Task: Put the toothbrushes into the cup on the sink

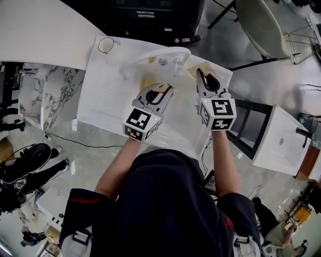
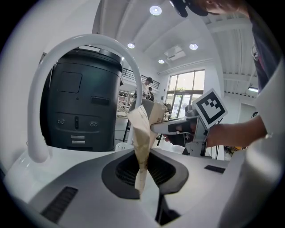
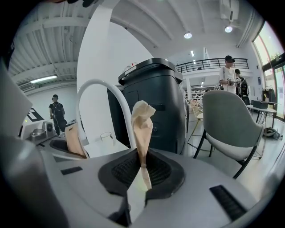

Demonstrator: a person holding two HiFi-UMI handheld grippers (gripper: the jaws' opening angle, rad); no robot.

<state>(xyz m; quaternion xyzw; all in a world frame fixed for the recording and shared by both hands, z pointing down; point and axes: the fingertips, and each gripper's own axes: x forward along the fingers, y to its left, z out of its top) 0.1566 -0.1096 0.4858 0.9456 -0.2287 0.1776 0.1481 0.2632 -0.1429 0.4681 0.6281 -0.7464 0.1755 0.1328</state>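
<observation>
left claw (image 1: 158,90) and right claw (image 1: 202,74) both clamped.

A polished grey floor (image 1: 95,160) lies underfoot. A grey shell chair (image 3: 231,120) on black legs stands just beside a tall dark machine (image 3: 156,102). Round ceiling lights (image 2: 155,10) glow overhead, and tall windows (image 2: 185,91) at the far end let in daylight.

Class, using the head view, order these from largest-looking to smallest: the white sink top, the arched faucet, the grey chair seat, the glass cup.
1. sink top
2. chair seat, though it is farther from the camera
3. arched faucet, long but thin
4. glass cup
</observation>
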